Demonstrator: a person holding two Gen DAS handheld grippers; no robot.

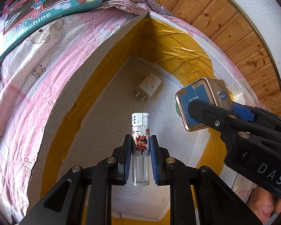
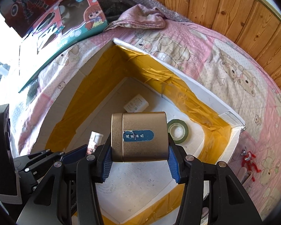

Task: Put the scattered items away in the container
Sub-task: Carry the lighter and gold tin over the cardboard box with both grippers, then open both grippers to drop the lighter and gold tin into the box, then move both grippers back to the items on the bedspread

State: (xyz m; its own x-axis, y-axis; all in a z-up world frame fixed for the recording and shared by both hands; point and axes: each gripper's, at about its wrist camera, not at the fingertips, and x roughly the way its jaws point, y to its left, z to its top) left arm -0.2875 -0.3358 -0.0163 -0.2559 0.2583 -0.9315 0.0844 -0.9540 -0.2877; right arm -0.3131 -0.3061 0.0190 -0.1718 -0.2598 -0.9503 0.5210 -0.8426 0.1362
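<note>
Both grippers hang over the open white box [image 2: 206, 93], which sits on a pink quilt [image 2: 234, 71]. Right gripper [image 2: 139, 161] is clamped on a gold tin [image 2: 140, 136] — left gripper [image 1: 140, 150] pinches an upright lighter [image 1: 140, 140]. On the box floor lie a green tape roll [image 2: 178, 131] and a white charger plug [image 1: 149, 86].

"Machine" on the toy box [image 1: 37, 15]; "DAS" on the right gripper [image 1: 194, 110]; "凤凰单丛" on the gold tin [image 2: 139, 136]
</note>
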